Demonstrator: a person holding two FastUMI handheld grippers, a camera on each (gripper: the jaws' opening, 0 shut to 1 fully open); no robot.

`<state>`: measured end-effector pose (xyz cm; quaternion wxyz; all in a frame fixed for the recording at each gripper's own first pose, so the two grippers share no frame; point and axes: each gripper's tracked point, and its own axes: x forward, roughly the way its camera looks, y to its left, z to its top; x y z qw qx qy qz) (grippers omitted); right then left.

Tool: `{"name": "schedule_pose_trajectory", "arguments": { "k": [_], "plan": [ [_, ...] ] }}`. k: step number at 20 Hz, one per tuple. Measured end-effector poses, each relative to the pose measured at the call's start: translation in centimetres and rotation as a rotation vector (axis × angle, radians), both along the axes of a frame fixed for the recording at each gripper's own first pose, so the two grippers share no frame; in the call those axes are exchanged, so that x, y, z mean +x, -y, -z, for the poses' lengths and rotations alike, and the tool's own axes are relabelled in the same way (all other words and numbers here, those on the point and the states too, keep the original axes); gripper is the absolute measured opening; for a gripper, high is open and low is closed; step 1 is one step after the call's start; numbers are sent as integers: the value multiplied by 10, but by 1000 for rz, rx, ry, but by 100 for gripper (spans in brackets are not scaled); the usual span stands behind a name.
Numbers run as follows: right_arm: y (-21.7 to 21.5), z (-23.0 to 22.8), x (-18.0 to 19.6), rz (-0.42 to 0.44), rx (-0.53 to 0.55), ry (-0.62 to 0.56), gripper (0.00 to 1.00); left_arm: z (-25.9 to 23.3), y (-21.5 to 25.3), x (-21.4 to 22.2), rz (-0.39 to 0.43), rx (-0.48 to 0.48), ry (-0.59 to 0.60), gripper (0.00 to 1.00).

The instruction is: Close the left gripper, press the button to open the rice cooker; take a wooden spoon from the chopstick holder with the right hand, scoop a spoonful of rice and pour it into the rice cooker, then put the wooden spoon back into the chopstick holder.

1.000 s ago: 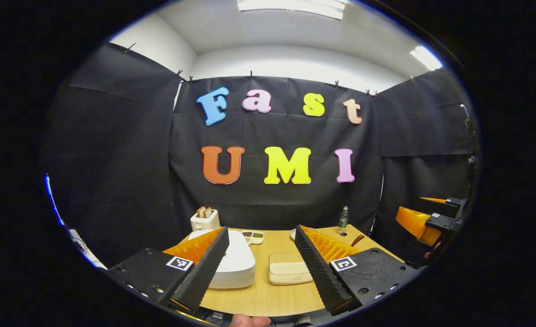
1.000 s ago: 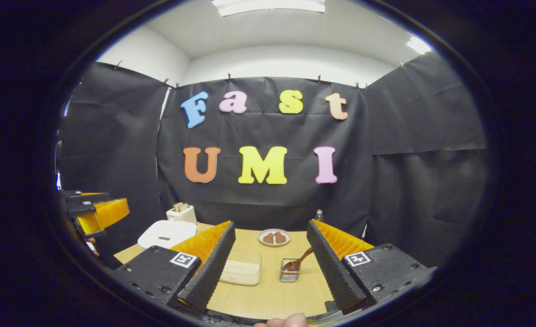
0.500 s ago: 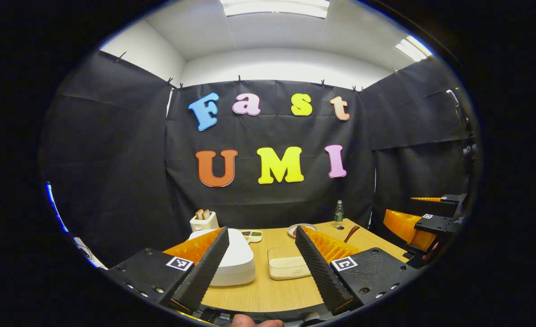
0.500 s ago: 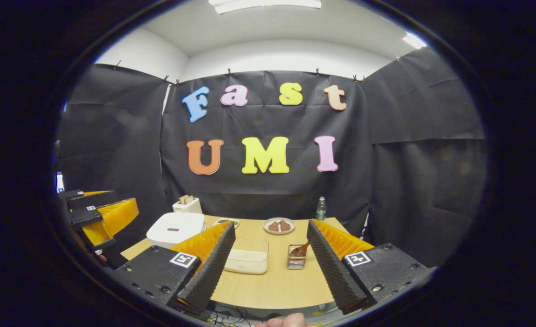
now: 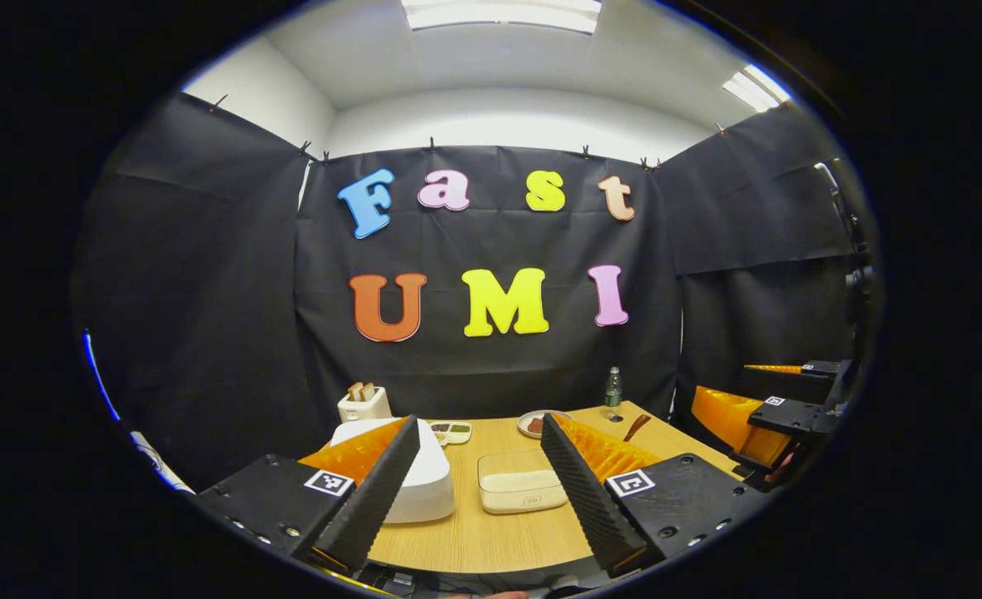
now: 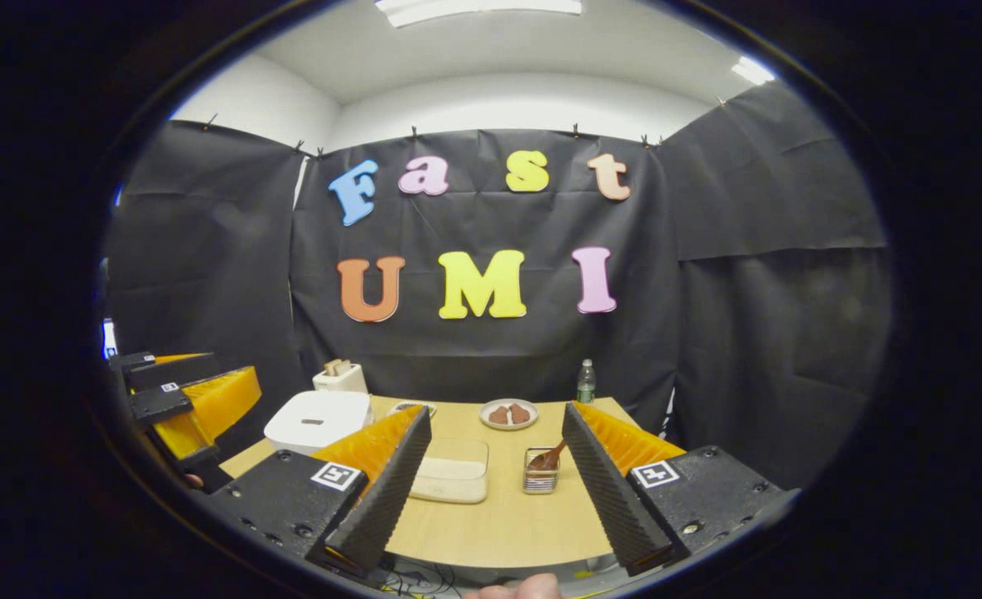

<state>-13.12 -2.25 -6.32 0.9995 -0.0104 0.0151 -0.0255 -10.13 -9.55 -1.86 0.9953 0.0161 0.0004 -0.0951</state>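
White rice cooker (image 5: 420,466), lid down, now sits a little farther from both grippers than a second ago.
Left gripper (image 5: 478,474) and right gripper (image 6: 495,474) have fingers spread wide, holding nothing; wooden spoon (image 6: 546,457) leans in the chopstick holder (image 6: 538,477) on the surface (image 6: 499,520).

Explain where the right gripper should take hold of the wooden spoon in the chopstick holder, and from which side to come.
Grip the wooden spoon on its bare handle, which sticks up out of the chopstick holder and leans up to the right. Its lower end sits inside the holder, out of reach. The open right gripper would probably do best coming from above and in front, fingers either side of the handle.
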Motion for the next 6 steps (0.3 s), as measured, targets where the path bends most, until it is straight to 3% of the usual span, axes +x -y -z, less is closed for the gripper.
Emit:
{"name": "schedule_pose_trajectory", "arguments": {
  "k": [3, 4, 5, 6],
  "plan": [
    [2, 3, -1, 2, -3, -7, 100, 3, -1, 1, -6, 18, -1, 95],
    [2, 3, -2, 5, 0, -8, 100, 5, 0, 2, -7, 21, -2, 85],
    [4, 3, -2, 13, 2, -10, 100, 5, 0, 1, -10, 24, -2, 95],
    [5, 4, -3, 19, 3, -11, 100, 6, 0, 1, -12, 27, -1, 95]
  ]
}}
